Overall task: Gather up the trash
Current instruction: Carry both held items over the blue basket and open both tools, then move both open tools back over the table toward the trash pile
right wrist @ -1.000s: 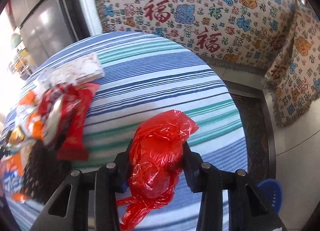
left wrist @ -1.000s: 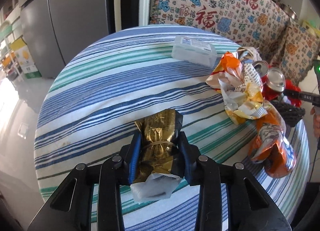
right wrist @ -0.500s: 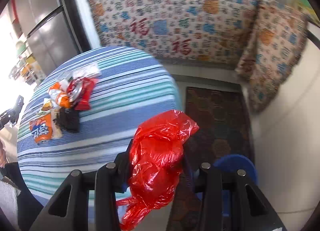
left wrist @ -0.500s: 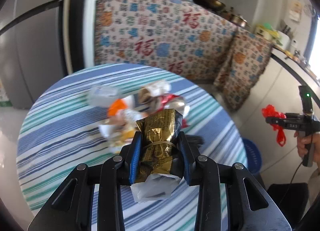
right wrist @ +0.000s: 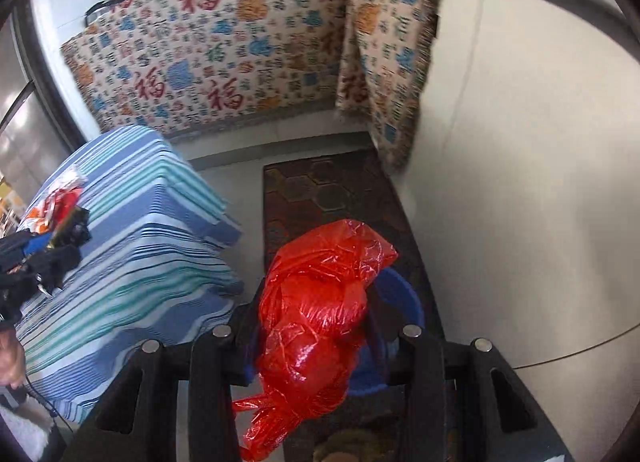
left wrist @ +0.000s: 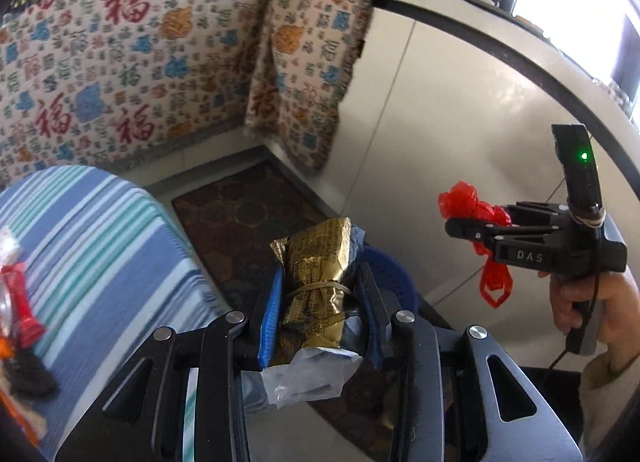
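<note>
Both claws are carrying trash: the left gripper [left wrist: 318,302] is clamping a gold wrapper [left wrist: 318,262], the right gripper [right wrist: 312,326] a red bag [right wrist: 320,310]. A blue bin [right wrist: 404,302] is sitting just beyond both loads (mostly hidden). Centre each over it before releasing, 1 at a time.

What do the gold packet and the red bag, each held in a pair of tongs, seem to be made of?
Gold packet: seemingly metallised foil film; it shines, holds sharp creases and carries print, with a band around it. Red bag: thin glossy plastic, translucent and crinkled, with a knotted tail.
</note>
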Demonstrator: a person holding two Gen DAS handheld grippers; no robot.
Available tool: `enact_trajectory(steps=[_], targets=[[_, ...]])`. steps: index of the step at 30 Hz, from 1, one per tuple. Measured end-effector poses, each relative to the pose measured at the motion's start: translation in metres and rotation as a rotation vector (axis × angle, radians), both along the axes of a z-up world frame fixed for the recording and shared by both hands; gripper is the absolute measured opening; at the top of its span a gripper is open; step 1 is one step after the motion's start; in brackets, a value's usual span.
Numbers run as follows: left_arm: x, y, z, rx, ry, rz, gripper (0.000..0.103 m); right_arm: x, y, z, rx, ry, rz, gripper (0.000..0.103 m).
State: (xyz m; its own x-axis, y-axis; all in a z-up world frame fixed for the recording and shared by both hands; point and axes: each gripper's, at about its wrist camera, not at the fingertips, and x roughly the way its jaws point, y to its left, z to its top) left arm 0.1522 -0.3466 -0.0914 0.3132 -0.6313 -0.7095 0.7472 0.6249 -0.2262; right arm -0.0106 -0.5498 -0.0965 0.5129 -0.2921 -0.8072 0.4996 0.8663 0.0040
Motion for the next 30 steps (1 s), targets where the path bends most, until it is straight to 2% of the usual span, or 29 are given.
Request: enact_trajectory(steps=[8,13,23,26,28,29,30], targets=[[0.006,-0.085,-0.050,0.022,0.093,-0.052,0.036,-0.009,-0.068,-0.052,0.073,0.003,-0.080,0.043],[0.011,-0.121,-0.072,0.045,0.136,-0.070,0.037,-0.008,-0.096,-0.077,0.092,0.051,-0.076,0.043],[0.013,-0.164,-0.105,0.088,0.170,-0.106,0.039,0.004,-0.111,-0.111,0.101,0.116,-0.046,0.044],[0.017,-0.172,-0.114,0.094,0.175,-0.112,0.042,0.007,-0.112,-0.119,0.091,0.130,-0.043,0.046],[0.019,-0.174,-0.118,0.096,0.177,-0.112,0.050,0.006,-0.114,-0.122,0.090,0.125,-0.039,0.048],[0.021,-0.175,-0.119,0.093,0.177,-0.109,0.052,0.005,-0.115,-0.124,0.094,0.128,-0.043,0.053],[0.022,-0.175,-0.120,0.092,0.179,-0.106,0.060,0.005,-0.117,-0.126,0.099,0.128,-0.047,0.060]])
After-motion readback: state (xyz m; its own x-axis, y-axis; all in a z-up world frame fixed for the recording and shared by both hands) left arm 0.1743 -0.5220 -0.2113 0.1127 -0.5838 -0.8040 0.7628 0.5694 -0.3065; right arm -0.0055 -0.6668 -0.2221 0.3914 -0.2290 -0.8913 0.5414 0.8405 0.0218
